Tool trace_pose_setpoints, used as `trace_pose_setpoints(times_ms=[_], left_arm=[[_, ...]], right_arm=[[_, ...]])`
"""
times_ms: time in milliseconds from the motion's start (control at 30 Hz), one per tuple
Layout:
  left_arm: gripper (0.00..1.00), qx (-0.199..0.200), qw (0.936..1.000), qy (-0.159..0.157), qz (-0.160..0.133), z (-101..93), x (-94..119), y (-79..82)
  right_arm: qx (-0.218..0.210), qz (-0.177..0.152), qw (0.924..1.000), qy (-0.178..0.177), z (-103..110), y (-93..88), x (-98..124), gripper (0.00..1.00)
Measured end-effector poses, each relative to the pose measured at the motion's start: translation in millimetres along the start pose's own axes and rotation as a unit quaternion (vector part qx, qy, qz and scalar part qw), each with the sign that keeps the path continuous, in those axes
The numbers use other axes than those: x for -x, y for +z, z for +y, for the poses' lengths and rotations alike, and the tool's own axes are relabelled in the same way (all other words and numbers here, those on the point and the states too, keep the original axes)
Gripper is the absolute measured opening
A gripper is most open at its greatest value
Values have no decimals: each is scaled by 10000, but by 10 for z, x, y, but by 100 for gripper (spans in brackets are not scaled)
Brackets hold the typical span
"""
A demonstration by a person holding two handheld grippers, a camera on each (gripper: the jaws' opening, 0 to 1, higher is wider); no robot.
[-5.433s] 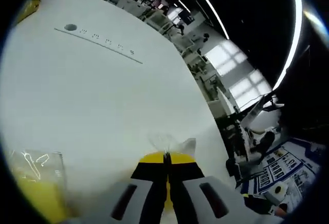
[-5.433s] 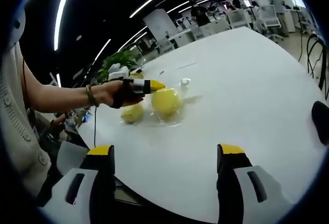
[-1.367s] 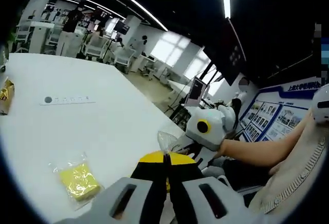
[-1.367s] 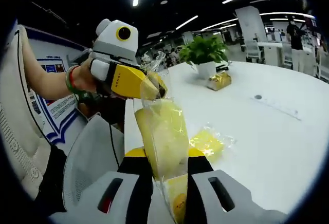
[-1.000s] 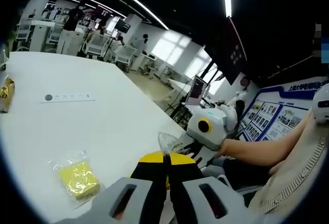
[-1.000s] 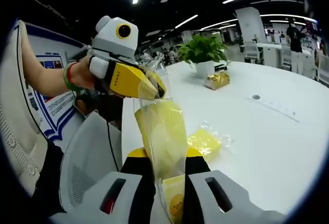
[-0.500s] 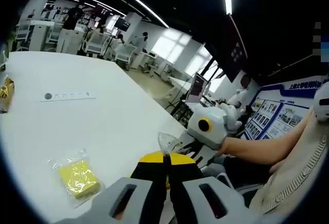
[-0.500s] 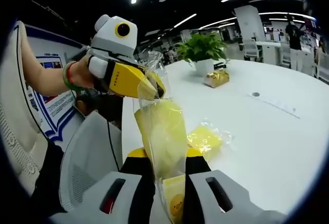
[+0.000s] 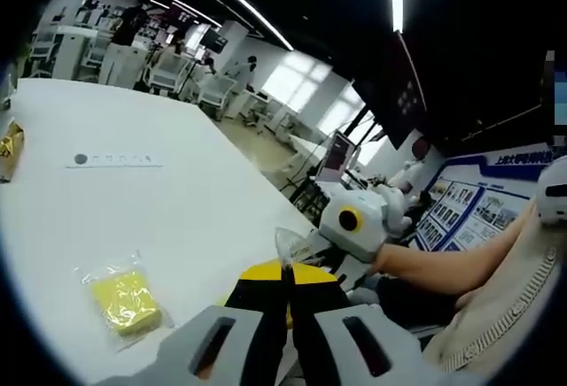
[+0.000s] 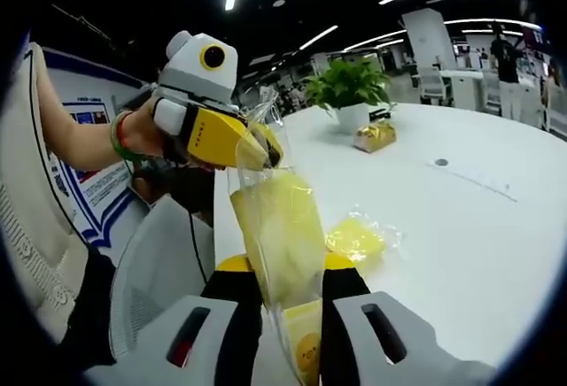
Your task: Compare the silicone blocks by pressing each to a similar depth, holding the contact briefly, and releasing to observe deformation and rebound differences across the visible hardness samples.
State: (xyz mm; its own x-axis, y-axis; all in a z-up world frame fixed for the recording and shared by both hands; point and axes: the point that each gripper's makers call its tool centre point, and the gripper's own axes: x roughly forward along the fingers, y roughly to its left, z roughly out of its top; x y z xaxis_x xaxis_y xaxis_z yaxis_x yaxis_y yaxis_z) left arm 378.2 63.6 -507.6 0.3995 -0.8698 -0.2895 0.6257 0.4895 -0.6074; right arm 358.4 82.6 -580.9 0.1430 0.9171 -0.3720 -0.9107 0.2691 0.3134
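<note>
No writing is legible; the left gripper still pinches the top of the bagged yellow block, the right gripper clamping its lower part, both unmoved; a second bagged block lies on the white table.

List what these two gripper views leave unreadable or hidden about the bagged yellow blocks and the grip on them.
- Held bagged block, right gripper view: its lower end is hidden between the right gripper jaws.
- Round label on that bag: print too small.
- Left gripper view: closed jaws hide all but a plastic corner.
- Bagged block on the table: hardness marking not legible.
</note>
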Motion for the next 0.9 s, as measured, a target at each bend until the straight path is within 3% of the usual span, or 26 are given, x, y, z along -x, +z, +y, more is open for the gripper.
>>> trace_pose_setpoints(times_ms=[900], left_arm=[[0,127,9999,-95,53,-146,14,-99]], right_arm=[[78,124,9998,-100,86,-75,69,26]])
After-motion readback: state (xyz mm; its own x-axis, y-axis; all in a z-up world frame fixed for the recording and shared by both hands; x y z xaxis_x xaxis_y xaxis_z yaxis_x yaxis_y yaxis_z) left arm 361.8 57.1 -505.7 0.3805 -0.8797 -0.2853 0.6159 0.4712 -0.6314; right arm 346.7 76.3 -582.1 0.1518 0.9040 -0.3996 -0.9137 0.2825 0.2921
